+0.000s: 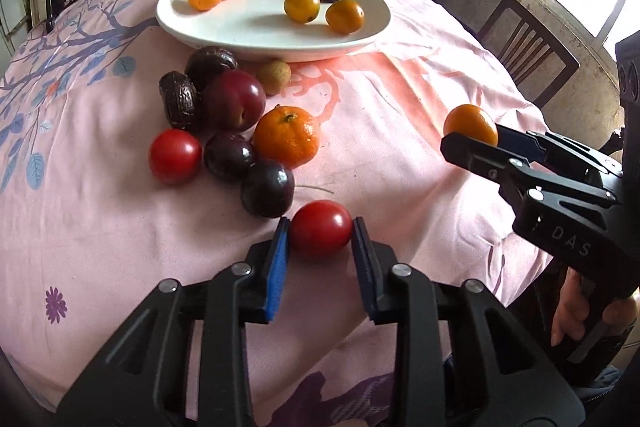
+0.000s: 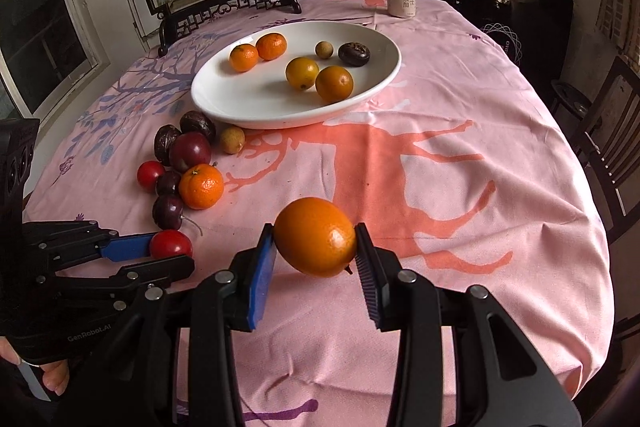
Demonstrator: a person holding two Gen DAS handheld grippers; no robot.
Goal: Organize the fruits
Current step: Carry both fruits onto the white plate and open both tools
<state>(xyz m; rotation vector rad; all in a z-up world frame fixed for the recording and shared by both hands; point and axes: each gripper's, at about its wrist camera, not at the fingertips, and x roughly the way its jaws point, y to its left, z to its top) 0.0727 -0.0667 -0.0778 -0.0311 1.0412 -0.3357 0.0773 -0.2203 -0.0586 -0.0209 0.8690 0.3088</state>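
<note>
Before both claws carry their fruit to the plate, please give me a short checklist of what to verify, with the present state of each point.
1. Right claw grips the orange: ok, pads press both sides and it is lifted off the cloth.
2. Left claw grips the red fruit: ok, pads touch both sides.
3. Red fruit is off the table: cannot tell, it looks to rest on the cloth.
4. Free room on the white plate: ok, the near and left part is bare.
5. Path of the left claw: not ok, a dark plum and a tangerine lie right ahead.
6. The two claws are apart: ok.
</note>
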